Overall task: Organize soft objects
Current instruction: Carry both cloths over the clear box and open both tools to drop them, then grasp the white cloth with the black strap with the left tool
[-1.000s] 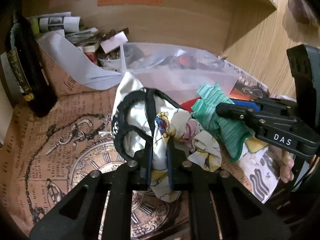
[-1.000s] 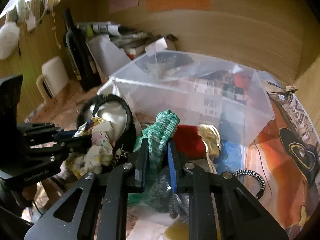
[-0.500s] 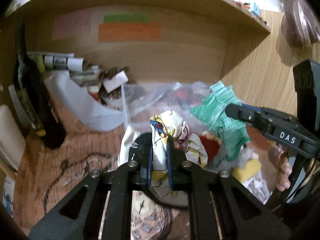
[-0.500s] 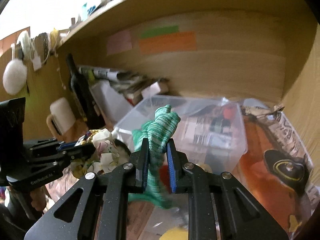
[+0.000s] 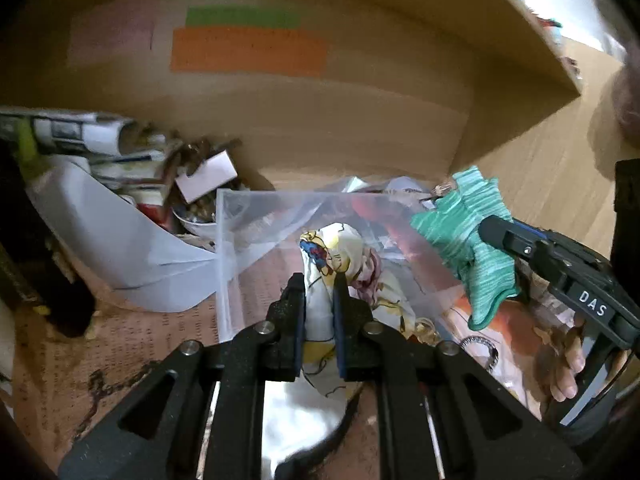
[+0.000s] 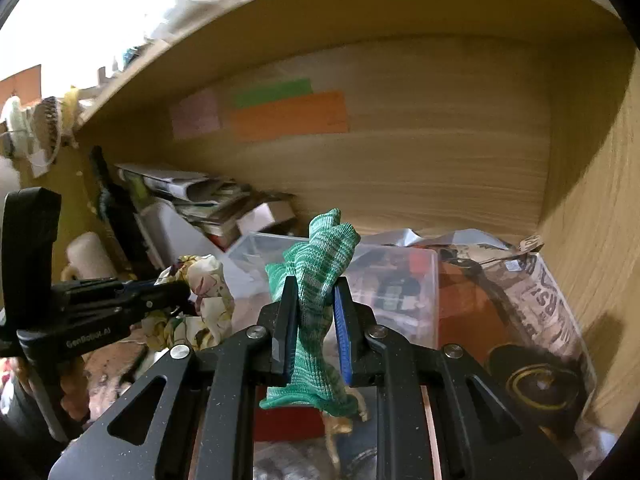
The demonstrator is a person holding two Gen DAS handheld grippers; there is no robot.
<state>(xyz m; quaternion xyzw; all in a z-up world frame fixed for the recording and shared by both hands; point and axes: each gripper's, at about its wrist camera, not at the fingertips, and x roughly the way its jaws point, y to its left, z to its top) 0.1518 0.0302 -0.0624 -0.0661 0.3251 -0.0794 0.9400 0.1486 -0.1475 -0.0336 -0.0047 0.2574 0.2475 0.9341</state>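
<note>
Both cloths lifted off the table since a second ago: left claw (image 5: 318, 300) grips print cloth (image 5: 340, 256), right claw (image 6: 314, 316) grips green cloth (image 6: 320, 264), bin (image 6: 404, 280) at 12 o'clock, ready for drop.

Wood-grain back wall (image 6: 420, 168) w/ paper strips taped on: pink (image 6: 196, 115), green (image 6: 273, 92), orange (image 6: 290, 117). Shelf board (image 6: 360, 4) overhead; wood side panel (image 6: 600, 208) at right. Bright light above shelf, alcove dim.

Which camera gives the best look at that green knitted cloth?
The right wrist view: the green cloth sits centred, pinched in the right claw. The left wrist view shows it off at the side, partly covered.
</note>
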